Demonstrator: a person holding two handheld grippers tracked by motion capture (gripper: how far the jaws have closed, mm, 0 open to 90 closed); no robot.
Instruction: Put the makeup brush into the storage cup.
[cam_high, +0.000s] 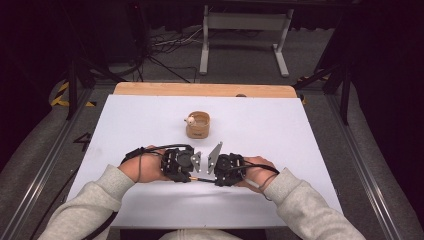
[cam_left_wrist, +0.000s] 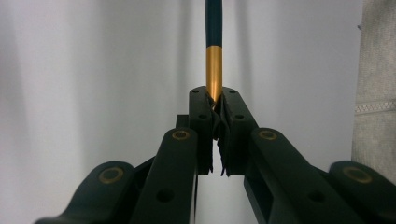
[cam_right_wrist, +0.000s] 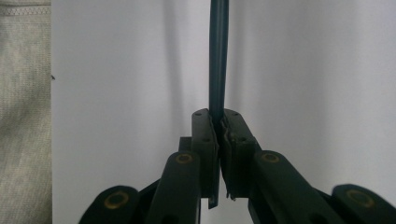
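Near the wooden cup (cam_high: 198, 125), I pinch a pen (cam_high: 203, 178) between my left hand-held gripper (cam_high: 196, 162) and right hand-held gripper (cam_high: 214, 161), one per end, seemingly to pull it apart.

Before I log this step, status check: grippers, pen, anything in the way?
Left gripper and right gripper both shut on the pen, one at each end. Wooden cup stands apart, farther back. Nothing in the way.

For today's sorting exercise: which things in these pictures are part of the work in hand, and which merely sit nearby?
In the job:
- pen, dark with a gold band, clamped at both ends
- left gripper
- right gripper

Just nearby:
- small wooden cup farther up the table
- little figure on its rim
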